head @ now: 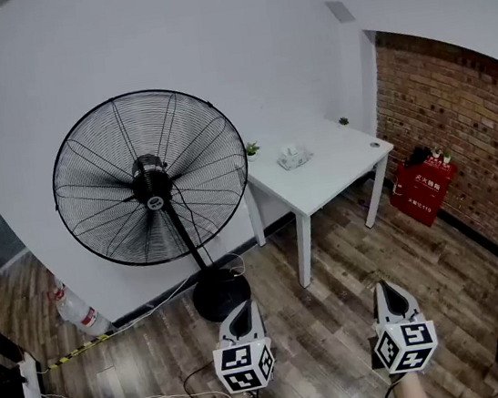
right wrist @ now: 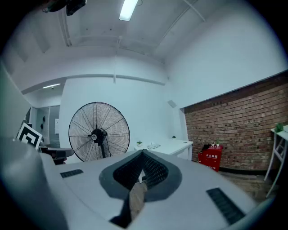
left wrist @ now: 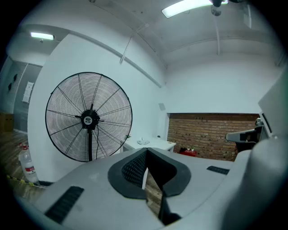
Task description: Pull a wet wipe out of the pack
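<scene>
Jaws pressed together, empty, on our left gripper [head: 241, 308] and right gripper [head: 383, 286], low in frame over open wood-plank floor [head: 332, 269]; the small pale wet-wipe pack [head: 294, 157] sits on the white rectangular table [head: 333, 174] (centre-right), well apart.

One desk [head: 337, 170] carries one wipe pack [head: 294, 157] near its middle and two small plants: one plant [head: 251, 149] at its left corner, another plant [head: 343, 120] at its far corner. There is one standing fan [head: 150, 178], one red box [head: 423, 186] and one plastic bottle [head: 75, 312]. Two grippers show: the left gripper [head: 240, 308] and the right gripper [head: 385, 285].
</scene>
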